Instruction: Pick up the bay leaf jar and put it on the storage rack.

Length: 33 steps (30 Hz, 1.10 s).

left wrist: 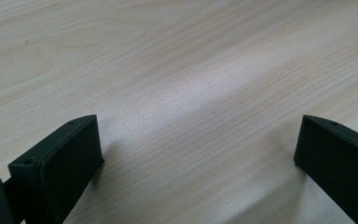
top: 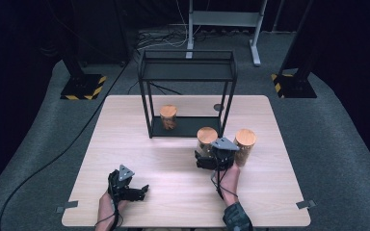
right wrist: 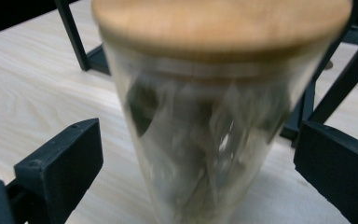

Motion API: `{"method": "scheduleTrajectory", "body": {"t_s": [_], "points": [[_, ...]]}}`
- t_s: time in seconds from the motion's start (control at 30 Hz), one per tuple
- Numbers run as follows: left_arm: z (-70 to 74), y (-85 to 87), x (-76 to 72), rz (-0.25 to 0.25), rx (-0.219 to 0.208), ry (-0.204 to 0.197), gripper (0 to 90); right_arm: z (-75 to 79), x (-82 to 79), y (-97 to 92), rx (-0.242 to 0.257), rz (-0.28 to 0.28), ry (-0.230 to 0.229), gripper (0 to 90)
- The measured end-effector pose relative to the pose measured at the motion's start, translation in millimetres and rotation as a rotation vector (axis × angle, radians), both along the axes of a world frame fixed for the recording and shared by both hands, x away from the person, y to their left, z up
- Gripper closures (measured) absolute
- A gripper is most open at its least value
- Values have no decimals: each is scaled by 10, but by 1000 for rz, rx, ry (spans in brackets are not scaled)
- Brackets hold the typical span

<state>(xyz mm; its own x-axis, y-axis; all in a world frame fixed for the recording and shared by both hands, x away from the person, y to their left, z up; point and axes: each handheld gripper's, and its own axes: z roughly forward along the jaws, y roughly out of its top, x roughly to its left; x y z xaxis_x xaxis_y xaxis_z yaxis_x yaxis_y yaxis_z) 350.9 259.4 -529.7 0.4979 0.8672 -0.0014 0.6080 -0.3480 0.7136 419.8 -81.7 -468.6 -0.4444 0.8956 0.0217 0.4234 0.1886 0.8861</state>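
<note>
Three glass jars with wooden lids are on the table. One jar stands on the lower shelf of a black wire rack. A second jar with dark contents stands just in front of the rack. My right gripper is open, its jaws on either side of this jar without touching it. A third jar stands to the right of that hand. My left gripper is open over bare wood near the table's front left, holding nothing.
The wooden table has free surface across its left half and front. The rack's black legs stand close behind the jar. A small dark disc lies behind the rack. Beyond the table are floor stands and cables.
</note>
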Motion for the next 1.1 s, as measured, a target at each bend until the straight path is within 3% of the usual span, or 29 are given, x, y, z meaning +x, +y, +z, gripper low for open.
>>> {"method": "scheduleTrajectory", "body": {"t_s": [0.5,0.9,1.1], "points": [[1,-1,0,-3,1,0,2,82,156,86,21,24,-41,13],[0,1,2,-3,-1,2,2,32,159,55,29,21,-47,239],[1,2,2,-4,1,1,2,39,153,58,20,21,-51,248]]}}
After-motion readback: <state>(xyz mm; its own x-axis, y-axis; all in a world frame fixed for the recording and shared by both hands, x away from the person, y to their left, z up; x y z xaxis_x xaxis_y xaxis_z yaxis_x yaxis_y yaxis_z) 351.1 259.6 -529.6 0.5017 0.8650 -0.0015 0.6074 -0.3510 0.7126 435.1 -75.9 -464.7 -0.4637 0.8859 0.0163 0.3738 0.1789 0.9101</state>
